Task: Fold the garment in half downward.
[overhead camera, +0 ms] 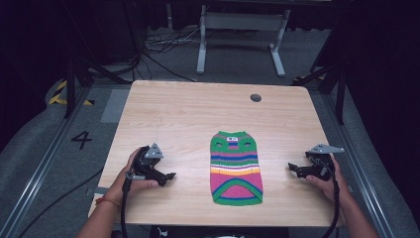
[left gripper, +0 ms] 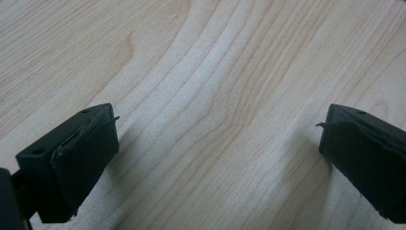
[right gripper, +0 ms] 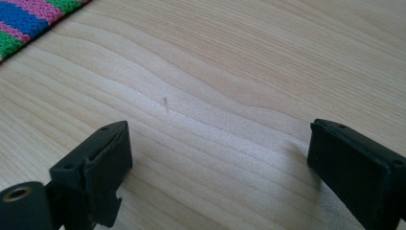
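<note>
Striped knit, that's what grabs you first: a tiny sweater [overhead camera: 236, 167] in green, pink, blue and yellow bands, lying flat on the pale wood table [overhead camera: 198, 109] with its neck end pointing away from the person and a small white label up near the collar. It sits toward the person's edge of the table, a bit right of middle.

Left gripper [overhead camera: 168, 177] is resting on the wood well off to the sweater's left, held in the person's left hand [overhead camera: 130, 174], jaws spread wide with nothing but bare tabletop between them. Right gripper [overhead camera: 293, 169] is off to the sweater's right, in the right hand [overhead camera: 327, 179], also wide open and holding nothing. From the right gripper's own camera you can just catch a corner of the sweater at the top left. Neither one touches the knit.

Beyond the sweater, near the table's far edge, there's a round dark grommet hole [overhead camera: 255, 97].
</note>
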### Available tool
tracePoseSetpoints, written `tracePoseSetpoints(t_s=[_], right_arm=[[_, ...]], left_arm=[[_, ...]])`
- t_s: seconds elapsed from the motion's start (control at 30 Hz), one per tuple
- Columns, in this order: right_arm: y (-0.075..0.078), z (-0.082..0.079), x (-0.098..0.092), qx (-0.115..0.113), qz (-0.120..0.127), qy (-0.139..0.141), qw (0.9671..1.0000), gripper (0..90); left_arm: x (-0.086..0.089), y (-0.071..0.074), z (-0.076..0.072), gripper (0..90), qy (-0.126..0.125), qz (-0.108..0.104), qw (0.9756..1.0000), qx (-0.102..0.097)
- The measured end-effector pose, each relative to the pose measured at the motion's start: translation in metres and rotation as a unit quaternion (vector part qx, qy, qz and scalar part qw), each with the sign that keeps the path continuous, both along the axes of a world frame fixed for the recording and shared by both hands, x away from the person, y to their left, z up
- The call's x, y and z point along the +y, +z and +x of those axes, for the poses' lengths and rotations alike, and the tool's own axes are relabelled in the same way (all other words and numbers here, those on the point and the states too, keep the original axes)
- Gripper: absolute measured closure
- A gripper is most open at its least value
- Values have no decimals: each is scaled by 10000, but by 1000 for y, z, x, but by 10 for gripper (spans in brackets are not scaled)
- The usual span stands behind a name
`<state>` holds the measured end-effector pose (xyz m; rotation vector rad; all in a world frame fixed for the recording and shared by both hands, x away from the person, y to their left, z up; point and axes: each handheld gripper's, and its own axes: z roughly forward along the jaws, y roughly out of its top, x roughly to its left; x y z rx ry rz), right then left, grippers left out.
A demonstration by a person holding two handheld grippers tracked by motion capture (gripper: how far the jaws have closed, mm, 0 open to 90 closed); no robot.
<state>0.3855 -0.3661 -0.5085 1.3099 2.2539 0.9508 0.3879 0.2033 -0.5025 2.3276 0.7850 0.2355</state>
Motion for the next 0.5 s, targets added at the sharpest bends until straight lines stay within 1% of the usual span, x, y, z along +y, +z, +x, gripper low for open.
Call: tracePoseSetpoints(t_s=[0.3,0.37,0.4,0.43,0.47,0.5], right_arm=[[0,0,-2,14,-12,-20,10000,67],[0,0,-2,16,-18,-34,10000,63],[0,-1,-3,18,-27,-49,10000,63],[0,-1,-4,16,-27,-44,10000,63],[0,-1,-4,16,-27,-44,10000,63],[0,-1,-4,24,-27,-44,10000,63]], left_arm=[[0,0,-1,6,57,-4,10000,-23],[0,1,-1,7,64,28,10000,4],[1,1,-1,29,106,-46,9999,25],[1,1,-1,50,106,-46,9999,25],[2,2,-1,50,135,-41,9999,-9],[4,1,0,79,186,-109,9998,-38]])
